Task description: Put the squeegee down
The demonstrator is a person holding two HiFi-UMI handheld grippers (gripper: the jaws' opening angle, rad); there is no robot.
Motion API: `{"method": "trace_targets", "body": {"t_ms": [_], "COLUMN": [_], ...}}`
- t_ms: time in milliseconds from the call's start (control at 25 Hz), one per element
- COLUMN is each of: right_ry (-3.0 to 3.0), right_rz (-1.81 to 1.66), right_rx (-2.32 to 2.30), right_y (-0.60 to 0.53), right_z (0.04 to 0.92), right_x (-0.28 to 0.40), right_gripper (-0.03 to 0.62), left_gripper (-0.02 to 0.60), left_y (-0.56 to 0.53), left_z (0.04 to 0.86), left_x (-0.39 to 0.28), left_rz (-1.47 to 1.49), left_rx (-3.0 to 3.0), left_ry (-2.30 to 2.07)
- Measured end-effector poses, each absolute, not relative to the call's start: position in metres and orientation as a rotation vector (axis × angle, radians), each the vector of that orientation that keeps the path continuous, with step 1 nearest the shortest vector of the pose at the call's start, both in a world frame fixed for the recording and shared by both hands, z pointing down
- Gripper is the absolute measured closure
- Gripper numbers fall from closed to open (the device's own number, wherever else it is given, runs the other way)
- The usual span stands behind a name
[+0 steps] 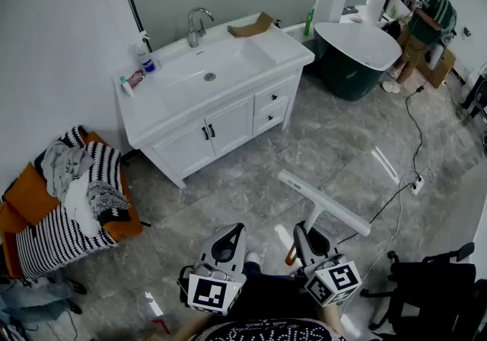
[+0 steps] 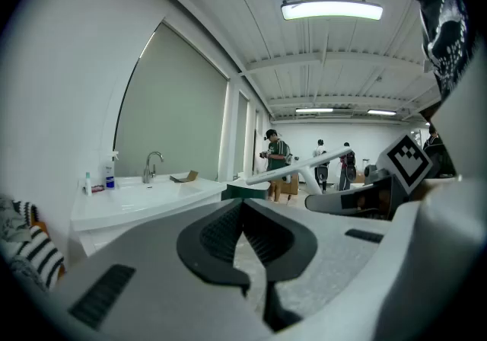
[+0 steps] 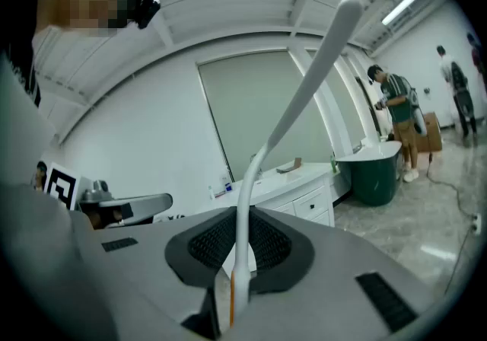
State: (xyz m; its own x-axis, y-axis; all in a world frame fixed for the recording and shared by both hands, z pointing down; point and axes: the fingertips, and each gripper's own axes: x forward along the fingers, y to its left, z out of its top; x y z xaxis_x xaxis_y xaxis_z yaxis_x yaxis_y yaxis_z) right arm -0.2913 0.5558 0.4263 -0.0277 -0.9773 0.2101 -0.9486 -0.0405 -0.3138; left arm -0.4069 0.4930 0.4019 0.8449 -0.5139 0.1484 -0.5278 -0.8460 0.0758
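Clamping the squeegee (image 1: 323, 202) in the right gripper (image 1: 307, 239), left gripper (image 1: 227, 243) shut empty, so I'd ease it flat onto the floor (image 1: 335, 141) at 12 o'clock.

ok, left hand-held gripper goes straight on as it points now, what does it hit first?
Nothing near. The left hand-held gripper aims slightly down over floor toward the right end of the vanity; floor or vanity comes first, depth unclear. The squeegee is off to its right.

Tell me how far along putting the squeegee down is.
Nothing is done yet. In hand: the right tool holds the squeegee by its handle, blade raised above the floor. The left tool is shut and empty. Left to do: lower it onto a surface and release.
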Motion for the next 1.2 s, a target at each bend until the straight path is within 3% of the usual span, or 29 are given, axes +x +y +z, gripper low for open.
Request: {"method": "trace_targets", "body": {"t_ms": [240, 880, 1200], "right_ry": [2.274, 2.218, 2.147], "right_rz": [-0.418, -0.5, -0.575], "right_rx": [-2.253, -2.147, -2.206], "right_y": [0.553, 0.523, 0.453], "right_z": [0.423, 0.427, 0.428], "right_x": [-0.298, -0.291, -0.265], "right_gripper": [0.54, 0.54, 0.54], "left_gripper": [0.577, 0.577, 0.577], "left_y": [0.497, 0.467, 0.394], "left_z": [0.4, 0.414, 0.426], "left_x": [-0.398, -0.389, -0.361], "left_rz": [0.185, 0.248, 0.284], "left_rx": [2.918, 2.871, 2.833], "left_ry": [-0.811, -0.783, -0.723]}}
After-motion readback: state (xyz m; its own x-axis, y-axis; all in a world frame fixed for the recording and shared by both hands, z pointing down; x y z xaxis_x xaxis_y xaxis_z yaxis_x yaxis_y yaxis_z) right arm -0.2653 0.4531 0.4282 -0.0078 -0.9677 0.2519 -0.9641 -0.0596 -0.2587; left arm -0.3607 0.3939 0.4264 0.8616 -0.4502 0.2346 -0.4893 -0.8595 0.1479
